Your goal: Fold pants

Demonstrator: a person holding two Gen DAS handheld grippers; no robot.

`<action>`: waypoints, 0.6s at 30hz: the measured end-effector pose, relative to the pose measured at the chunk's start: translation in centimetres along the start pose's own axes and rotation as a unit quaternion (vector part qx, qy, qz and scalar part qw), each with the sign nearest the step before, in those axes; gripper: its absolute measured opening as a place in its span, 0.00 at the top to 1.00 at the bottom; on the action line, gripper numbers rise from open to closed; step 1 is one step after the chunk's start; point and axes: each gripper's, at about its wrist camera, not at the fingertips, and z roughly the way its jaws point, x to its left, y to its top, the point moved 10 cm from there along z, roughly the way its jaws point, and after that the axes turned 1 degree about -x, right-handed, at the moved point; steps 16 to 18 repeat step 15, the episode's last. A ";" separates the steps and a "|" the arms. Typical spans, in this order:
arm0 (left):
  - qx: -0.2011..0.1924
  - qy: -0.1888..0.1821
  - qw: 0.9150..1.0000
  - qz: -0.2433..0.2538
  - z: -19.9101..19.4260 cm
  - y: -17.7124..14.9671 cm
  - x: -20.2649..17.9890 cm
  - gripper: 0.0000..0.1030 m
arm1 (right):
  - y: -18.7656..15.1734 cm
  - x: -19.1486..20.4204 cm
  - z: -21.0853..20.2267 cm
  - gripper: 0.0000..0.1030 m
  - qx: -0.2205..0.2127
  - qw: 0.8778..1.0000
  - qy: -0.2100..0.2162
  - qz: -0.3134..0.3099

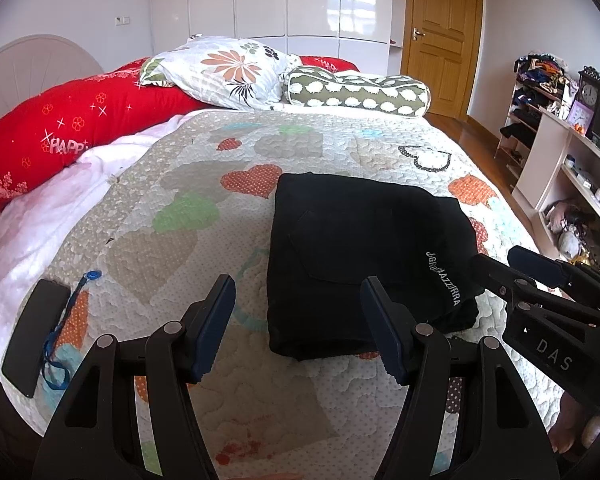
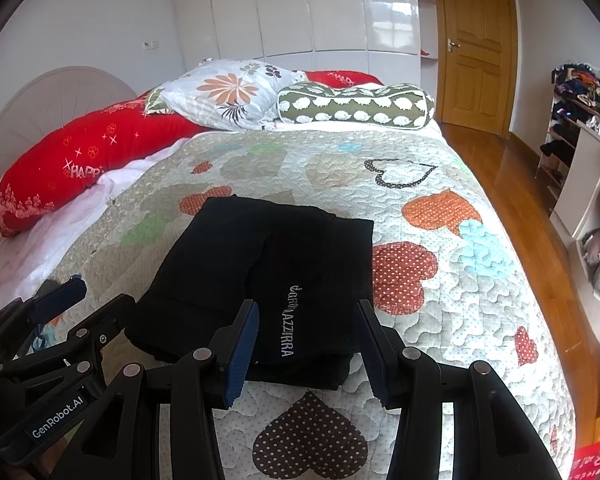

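The black pants [image 1: 364, 256] lie folded into a compact rectangle on the heart-patterned quilt [image 1: 204, 160], white lettering facing up. The left gripper [image 1: 298, 328] hovers at their near edge with jaws spread wide, gripping nothing. The right gripper [image 2: 308, 352] hovers over the lettered corner, jaws parted and empty. Only the left wrist view shows a dark phone [image 1: 34, 332] with a blue strap [image 1: 66, 328] at the quilt's left edge.

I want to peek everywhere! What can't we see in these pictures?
- Pants underside and inner folds: both views, hidden by the top layer.
- Phone in the right wrist view: blocked by the left claw.
- Shelf items: both views, too small.
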 end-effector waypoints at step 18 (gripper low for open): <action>-0.011 -0.003 1.000 0.005 -0.4 -0.2 -0.3 0.36 | -0.3 0.1 -0.1 0.54 0.004 1.000 -0.001 0.001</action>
